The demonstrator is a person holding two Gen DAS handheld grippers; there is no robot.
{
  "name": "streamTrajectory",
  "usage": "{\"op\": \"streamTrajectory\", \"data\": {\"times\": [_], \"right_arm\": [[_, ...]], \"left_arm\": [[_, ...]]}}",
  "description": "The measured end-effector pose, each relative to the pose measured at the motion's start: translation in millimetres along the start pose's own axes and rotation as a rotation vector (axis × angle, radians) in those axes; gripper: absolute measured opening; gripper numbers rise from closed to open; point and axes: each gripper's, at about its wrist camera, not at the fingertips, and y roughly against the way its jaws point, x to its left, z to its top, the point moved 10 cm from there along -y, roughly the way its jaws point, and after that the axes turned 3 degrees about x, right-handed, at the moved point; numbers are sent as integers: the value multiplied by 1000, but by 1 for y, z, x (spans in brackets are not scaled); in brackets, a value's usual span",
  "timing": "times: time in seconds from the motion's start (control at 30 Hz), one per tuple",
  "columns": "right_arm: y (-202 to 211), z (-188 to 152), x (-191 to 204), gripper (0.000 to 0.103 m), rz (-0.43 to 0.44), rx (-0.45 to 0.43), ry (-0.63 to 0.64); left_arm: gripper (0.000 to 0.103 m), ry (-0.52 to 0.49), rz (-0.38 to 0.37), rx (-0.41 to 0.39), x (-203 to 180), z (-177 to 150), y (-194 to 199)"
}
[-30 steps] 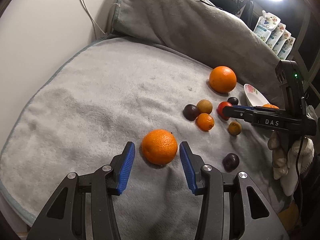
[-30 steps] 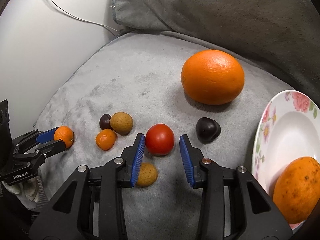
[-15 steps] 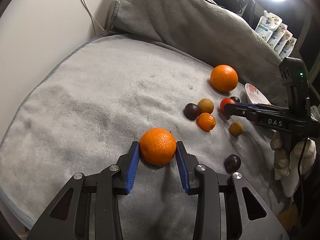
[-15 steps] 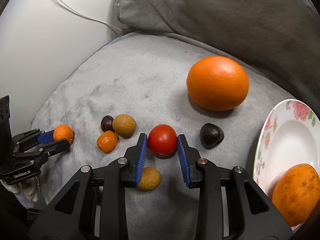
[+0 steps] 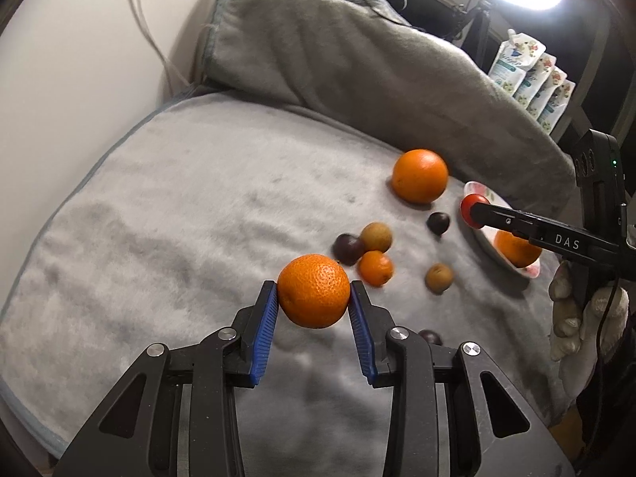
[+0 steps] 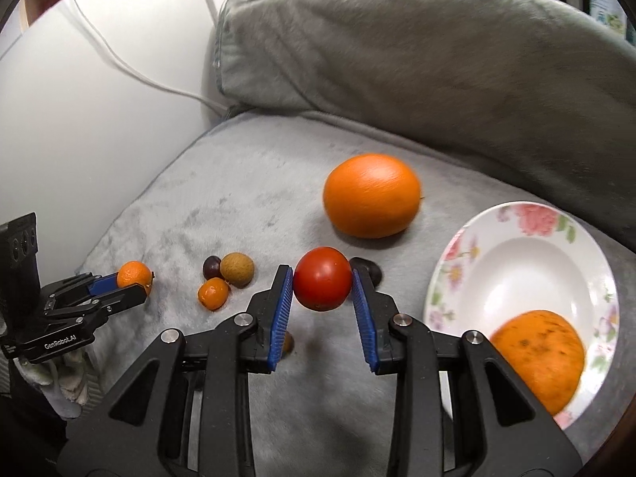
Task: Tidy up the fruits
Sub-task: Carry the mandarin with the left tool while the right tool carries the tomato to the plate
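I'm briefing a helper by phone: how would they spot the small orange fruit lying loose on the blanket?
Start at the flowered plate on the grey blanket, then look left to a three-fruit cluster. The small mandarin is nearest the camera, the only orange one, beside a tan fruit and dark fruit.

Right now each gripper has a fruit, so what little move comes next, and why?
Probably the right hand-held gripper should carry its tomato sideways over the flowered plate and let go. Its pads already pinch the tomato, the plate sits close beside it, and an orange fruit already lies there with bare room next to it. The left hand-held gripper can follow with its orange.
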Motion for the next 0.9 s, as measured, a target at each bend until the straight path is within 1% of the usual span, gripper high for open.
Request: {"op": "streamTrajectory", "data": {"times": [0.17,0.43,0.6,0.9], "right_arm": [[24,4,-13,32,-29,-47,-16],[58,4,-51,32,-91,-106,-73],[73,-2,-81,32,-128,-124,-123],[96,-18,-131,32,-186,-139,-204]], "left_arm": [[34,-32,-30,-16,-20,11,-1],[34,-96,-94,-30,-62,30,-12],[34,-135,-138,-31,-92,40,-20],[34,-185,-192,-8,-132,48,-40]]}}
